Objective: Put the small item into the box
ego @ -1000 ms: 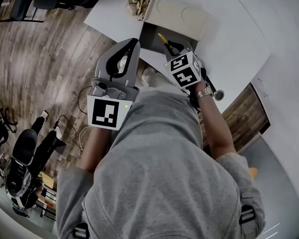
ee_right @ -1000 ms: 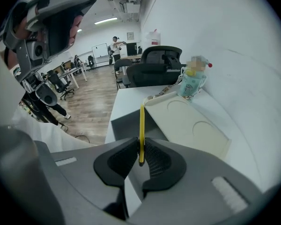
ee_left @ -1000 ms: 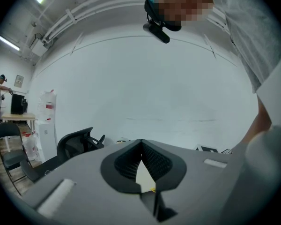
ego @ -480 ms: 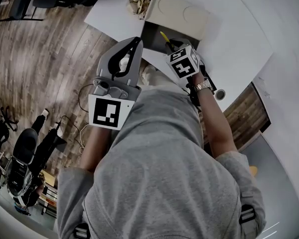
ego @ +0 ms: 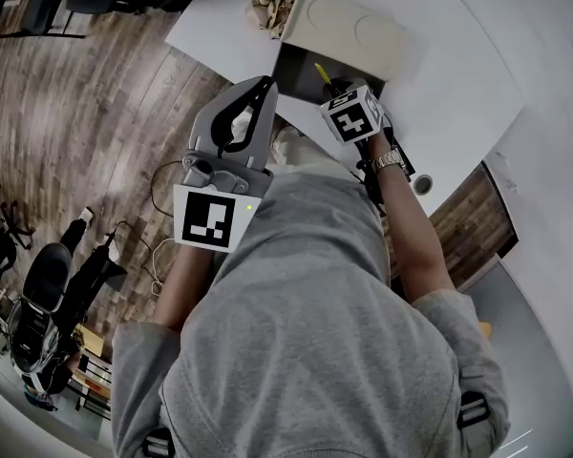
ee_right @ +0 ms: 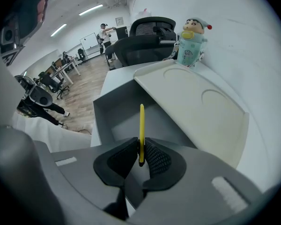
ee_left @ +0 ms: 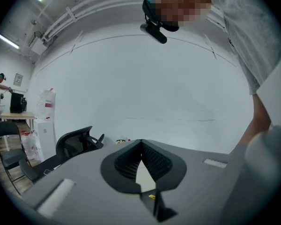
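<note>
Standing on a white table [ego: 458,74], a grey box [ego: 301,70] has its lid [ego: 349,27] open behind it. Left of the box, the left gripper [ee_left: 140,146] is closed and empty. Over the box, the right gripper [ee_right: 140,146] pinches a thin yellow strip [ee_right: 141,125].

We can read no words, numbers or brand names anywhere. The marker cube [ego: 210,218] on the left gripper [ego: 264,84] and the one on the right gripper [ego: 330,88] carry only black-and-white square patterns. The framed wall notice [ee_left: 18,79] is too small to read.
</note>
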Available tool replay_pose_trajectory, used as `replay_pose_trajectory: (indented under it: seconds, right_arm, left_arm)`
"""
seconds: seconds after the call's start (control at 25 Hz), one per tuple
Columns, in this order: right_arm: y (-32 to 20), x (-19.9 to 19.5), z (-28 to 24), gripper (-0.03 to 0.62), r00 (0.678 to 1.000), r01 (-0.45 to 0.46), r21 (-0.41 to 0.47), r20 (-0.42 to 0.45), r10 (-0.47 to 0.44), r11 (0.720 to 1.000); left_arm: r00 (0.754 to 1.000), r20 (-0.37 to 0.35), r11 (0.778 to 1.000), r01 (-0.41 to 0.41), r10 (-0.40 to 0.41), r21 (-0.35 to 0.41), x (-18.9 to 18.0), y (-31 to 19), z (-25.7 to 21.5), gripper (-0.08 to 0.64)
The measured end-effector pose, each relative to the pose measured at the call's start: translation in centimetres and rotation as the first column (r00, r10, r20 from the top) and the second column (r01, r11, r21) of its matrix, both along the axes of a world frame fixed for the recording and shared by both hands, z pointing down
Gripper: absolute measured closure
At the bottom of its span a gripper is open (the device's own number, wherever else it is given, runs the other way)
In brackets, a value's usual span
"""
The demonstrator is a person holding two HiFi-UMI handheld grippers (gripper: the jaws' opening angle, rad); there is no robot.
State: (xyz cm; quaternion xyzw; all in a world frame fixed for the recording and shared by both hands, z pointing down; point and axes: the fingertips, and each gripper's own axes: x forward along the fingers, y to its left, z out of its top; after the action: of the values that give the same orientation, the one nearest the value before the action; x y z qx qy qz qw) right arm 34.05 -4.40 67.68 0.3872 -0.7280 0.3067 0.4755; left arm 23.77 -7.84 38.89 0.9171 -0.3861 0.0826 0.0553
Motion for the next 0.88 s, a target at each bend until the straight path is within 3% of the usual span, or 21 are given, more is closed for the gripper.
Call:
replay_pose_trajectory:
  seconds: [0.88]
  right_arm:
    - [-0.1, 0.4, 2.1, 0.526, 0.998, -0.04, -0.01, -0.045, 0.04, 0.999]
  left_arm:
    - [1.0, 0.003, 1.0, 0.019, -0.019, -0.004, -0.8, 1.0, 0.1, 0.557]
